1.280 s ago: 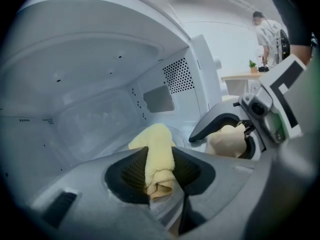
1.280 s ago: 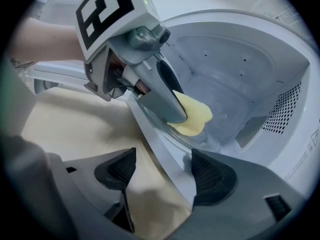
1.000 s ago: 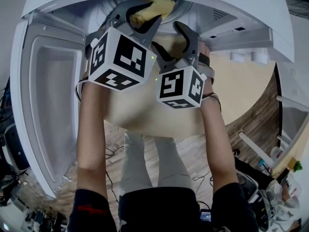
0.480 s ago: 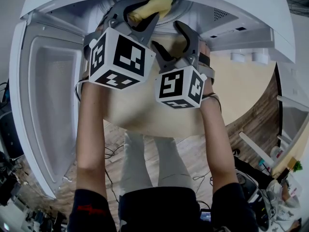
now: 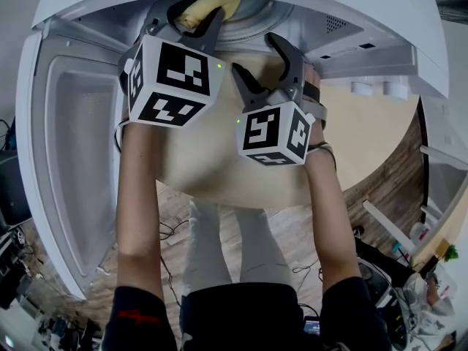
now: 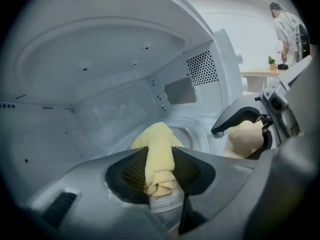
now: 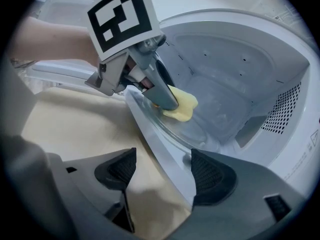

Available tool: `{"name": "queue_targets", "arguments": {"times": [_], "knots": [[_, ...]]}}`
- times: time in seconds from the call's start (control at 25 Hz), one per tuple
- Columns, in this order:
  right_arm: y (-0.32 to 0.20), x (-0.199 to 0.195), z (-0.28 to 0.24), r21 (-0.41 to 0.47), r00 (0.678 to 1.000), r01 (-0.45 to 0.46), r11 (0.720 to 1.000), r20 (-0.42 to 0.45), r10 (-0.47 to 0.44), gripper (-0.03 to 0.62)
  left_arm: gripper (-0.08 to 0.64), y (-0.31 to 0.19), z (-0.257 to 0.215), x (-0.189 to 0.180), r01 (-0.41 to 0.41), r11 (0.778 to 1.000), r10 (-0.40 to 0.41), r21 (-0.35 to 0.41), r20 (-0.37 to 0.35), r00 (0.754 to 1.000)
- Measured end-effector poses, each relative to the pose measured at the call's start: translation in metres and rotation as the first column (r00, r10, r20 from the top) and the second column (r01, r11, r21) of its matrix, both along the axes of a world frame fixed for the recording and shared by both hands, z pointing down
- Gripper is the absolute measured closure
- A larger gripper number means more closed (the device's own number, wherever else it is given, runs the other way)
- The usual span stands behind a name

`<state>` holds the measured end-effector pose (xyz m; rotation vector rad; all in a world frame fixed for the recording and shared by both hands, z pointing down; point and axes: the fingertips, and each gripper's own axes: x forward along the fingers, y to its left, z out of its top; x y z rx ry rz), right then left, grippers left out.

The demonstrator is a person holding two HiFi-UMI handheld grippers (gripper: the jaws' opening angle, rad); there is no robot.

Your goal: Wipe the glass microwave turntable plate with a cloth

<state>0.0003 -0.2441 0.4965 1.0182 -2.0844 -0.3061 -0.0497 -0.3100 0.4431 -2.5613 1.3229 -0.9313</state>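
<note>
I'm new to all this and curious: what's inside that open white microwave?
A glass turntable plate lies on the floor. A yellow cloth, pinched in the left tongs, rests on the plate. The patch of glass under the cloth is covered, so it can't be seen.

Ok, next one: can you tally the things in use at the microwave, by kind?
Grey two-jaw grippers: 2 (left gripper, right gripper)
Yellow terry cloth: 1
Round clear glass turntable plate: 1
White microwave oven: 1
Total: 5
</note>
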Motion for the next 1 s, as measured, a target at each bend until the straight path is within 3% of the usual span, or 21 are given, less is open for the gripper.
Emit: {"name": "queue_targets", "arguments": {"times": [0.24,0.6,1.0], "knots": [[0.0,0.0,0.0,-0.001,1.0,0.001,1.0,0.0,-0.001,0.285,0.435,-0.007,-0.002,-0.019,0.116,0.993,-0.116,-0.002,-0.01,0.993],[0.001,0.0,0.0,0.0,1.0,0.0,1.0,0.0,0.0,0.285,0.435,-0.013,-0.003,-0.041,0.274,0.962,-0.275,-0.012,-0.053,0.96],[0.0,0.0,0.0,0.001,1.0,0.0,1.0,0.001,0.0,0.285,0.436,-0.02,-0.001,-0.035,0.243,0.97,-0.243,-0.004,-0.028,0.97]]}}
